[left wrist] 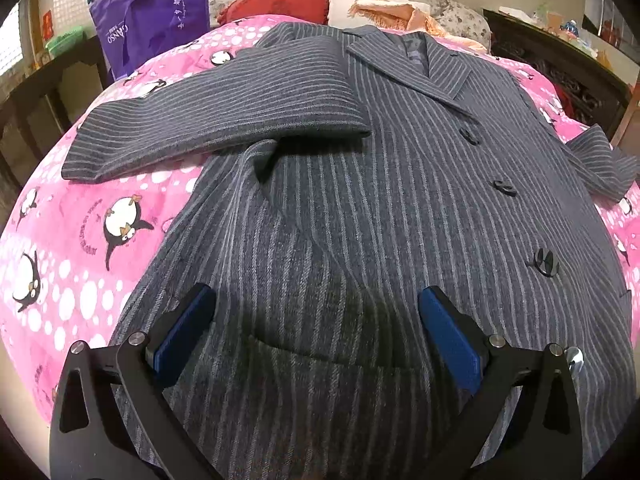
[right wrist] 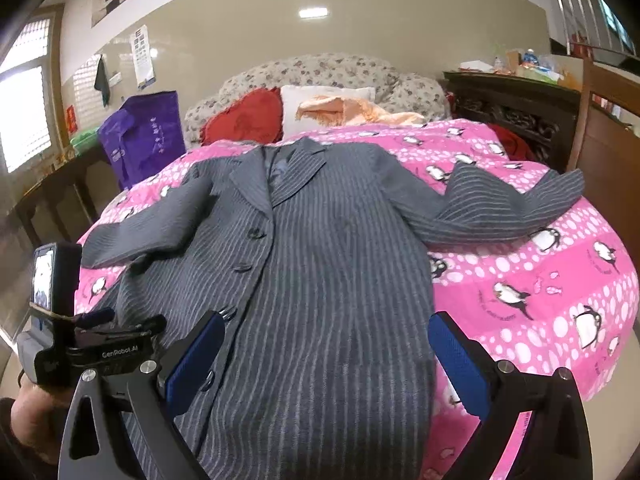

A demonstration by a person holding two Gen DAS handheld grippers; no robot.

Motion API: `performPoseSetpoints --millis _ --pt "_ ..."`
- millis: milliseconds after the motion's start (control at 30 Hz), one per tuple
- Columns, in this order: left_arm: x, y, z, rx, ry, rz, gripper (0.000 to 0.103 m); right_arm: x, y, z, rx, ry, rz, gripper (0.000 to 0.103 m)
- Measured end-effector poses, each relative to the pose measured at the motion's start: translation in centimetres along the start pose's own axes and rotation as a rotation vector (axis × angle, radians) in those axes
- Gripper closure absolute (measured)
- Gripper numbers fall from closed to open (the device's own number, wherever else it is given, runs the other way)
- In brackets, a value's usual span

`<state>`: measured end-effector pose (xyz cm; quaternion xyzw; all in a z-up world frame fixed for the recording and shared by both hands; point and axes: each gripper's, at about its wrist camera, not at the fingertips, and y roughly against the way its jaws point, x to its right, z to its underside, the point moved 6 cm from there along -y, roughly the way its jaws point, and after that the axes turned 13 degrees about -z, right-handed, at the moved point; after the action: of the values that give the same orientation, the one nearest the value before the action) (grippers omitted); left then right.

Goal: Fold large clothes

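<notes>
A grey striped coat [left wrist: 400, 208] lies face up on the pink penguin blanket [left wrist: 80, 280] of a bed, collar toward the red pillow [left wrist: 280, 0] and hem toward the cameras, spread flat so it can be folded. Both sleeves stretch out sideways from the coat's body, the one on the purple bag [left wrist: 156, 20] side [left wrist: 208, 120] lying straight, the other [right wrist: 504, 208] kinked near its cuff. The left tongs [left wrist: 316, 324] hover over the coat's lower front with the 2 blue pads spread apart and nothing between them. The right tongs [right wrist: 328, 356] hover likewise, apart and empty, straddling the coat's edge near the hem. In my judgement folding has not begun, and both seem poised to take the hem.
</notes>
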<state>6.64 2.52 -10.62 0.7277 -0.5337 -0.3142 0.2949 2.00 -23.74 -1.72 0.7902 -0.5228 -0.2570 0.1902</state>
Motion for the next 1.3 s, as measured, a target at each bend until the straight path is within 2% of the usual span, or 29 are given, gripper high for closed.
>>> performPoseSetpoints --millis 567,700,800,900,1000,1067,1133,1300 --pt "0.0 0.6 -0.2 0.02 -0.001 0.001 0.0 1.9 0.7 -0.2 0.008 -0.005 0.04 0.002" --pt "0.1 0.9 0.1 0.038 -0.004 -0.002 0.0 4.3 2.4 -0.4 0.031 -0.004 0.077 0.002" --pt "0.3 1.1 0.2 0.061 -0.007 -0.014 0.0 7.6 3.4 0.4 0.02 -0.057 0.137 0.002" --pt "0.2 1.0 0.2 0.056 -0.006 0.004 0.0 9.7 3.5 1.3 0.0 -0.112 0.158 0.002" --pt "0.4 1.3 -0.5 0.009 -0.023 0.043 0.0 9.2 2.8 0.1 -0.01 -0.096 0.128 0.002" --pt "0.4 2.1 -1.7 0.015 -0.016 0.073 0.0 7.8 2.1 -1.6 -0.006 -0.063 0.101 0.002" --pt "0.1 3.6 -3.7 0.076 -0.005 0.068 0.0 6.1 0.7 -3.7 -0.015 -0.049 0.043 0.002" --pt "-0.3 4.6 -8.1 0.19 0.04 0.055 0.0 3.6 -3.8 -6.7 -0.049 -0.056 -0.009 0.002"
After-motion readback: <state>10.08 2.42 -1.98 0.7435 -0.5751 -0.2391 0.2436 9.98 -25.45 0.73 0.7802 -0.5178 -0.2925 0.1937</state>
